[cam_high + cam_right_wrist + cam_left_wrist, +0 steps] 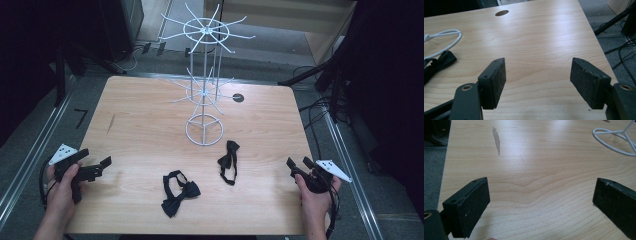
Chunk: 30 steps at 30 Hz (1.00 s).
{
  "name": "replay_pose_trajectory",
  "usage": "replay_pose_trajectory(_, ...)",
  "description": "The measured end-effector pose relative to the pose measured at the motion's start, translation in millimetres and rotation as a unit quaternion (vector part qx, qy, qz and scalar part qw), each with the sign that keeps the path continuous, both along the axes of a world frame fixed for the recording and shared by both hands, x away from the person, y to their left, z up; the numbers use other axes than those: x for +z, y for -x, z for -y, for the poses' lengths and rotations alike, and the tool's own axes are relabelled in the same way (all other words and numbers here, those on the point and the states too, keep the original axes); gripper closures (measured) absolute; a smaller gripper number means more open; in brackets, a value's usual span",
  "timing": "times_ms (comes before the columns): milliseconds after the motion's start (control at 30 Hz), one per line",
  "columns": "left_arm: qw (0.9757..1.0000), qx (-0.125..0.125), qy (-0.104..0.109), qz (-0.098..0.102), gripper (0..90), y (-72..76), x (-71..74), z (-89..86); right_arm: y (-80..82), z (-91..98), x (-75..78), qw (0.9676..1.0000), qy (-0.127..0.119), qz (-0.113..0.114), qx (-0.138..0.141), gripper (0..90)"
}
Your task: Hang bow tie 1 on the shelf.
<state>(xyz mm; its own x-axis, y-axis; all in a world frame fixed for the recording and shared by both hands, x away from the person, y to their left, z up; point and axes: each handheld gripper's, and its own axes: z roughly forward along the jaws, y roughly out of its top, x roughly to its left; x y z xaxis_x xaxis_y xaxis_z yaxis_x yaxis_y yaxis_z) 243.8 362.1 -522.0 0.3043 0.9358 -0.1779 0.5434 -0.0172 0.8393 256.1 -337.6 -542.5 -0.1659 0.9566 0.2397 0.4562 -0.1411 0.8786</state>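
Two black bow ties lie on the wooden table (140, 130): one (178, 192) near the front middle, the other (228, 160) to its right, close to the base ring of a white wire display stand (205, 100). My left gripper (95, 161) hovers at the table's front left, open, with bare wood between its pads (469, 207). At the front right edge, my right gripper (298, 162) is open too, nothing between its pads (496, 80). In the right gripper view a bow tie (439, 62) lies at far left beside the stand's ring (446, 41).
A round cable hole (238, 98) sits at the table's back right. A dark streak (496, 140) marks the wood at the left. Cables and dark stands crowd the floor to the right of the table. The stand's base ring (614, 142) lies at the upper right of the left gripper view.
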Motion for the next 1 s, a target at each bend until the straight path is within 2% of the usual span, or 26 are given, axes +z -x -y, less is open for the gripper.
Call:
replay_pose_trajectory(133,1.0000,-0.002,0.000,-0.002,1.4,-0.2,0.0,0.4,0.9,-10.2,6.4,0.9999,0.013,0.003,0.007,29.9)
replay_pose_trajectory(167,1.0000,-0.003,0.000,-0.002,1.4,-0.2,0.0,0.4,1.8,-19.2,10.8,0.9996,0.016,0.008,0.023,30.2)
replay_pose_trajectory(233,1.0000,-0.003,0.000,-0.002,1.4,-0.3,-0.1,0.5,2.7,-24.5,12.9,0.9993,0.021,0.008,0.029,30.3)
replay_pose_trajectory(333,1.0000,-0.005,-0.001,-0.004,1.4,-0.6,0.0,0.9,5.1,-43.0,20.1,0.9976,0.037,0.019,0.055,31.1)
replay_pose_trajectory(467,1.0000,-0.007,-0.002,-0.005,1.4,-1.5,-0.1,1.8,6.1,-57.8,24.2,0.9973,0.029,0.021,0.064,31.5)
replay_pose_trajectory(667,1.0000,-0.008,-0.002,-0.006,1.4,-2.3,-0.2,2.7,7.0,-77.2,27.8,0.9960,0.031,0.025,0.080,31.9)
replay_pose_trajectory(900,0.9999,-0.009,-0.003,-0.007,1.4,-2.5,-0.2,2.7,10.8,-105.6,34.1,0.9919,0.038,0.030,0.117,31.9)
replay_pose_trajectory(1000,0.9999,-0.009,0.004,-0.010,1.4,-4.6,-0.4,1.8,13.3,-112.9,35.8,0.9924,0.037,0.032,0.113,32.1)
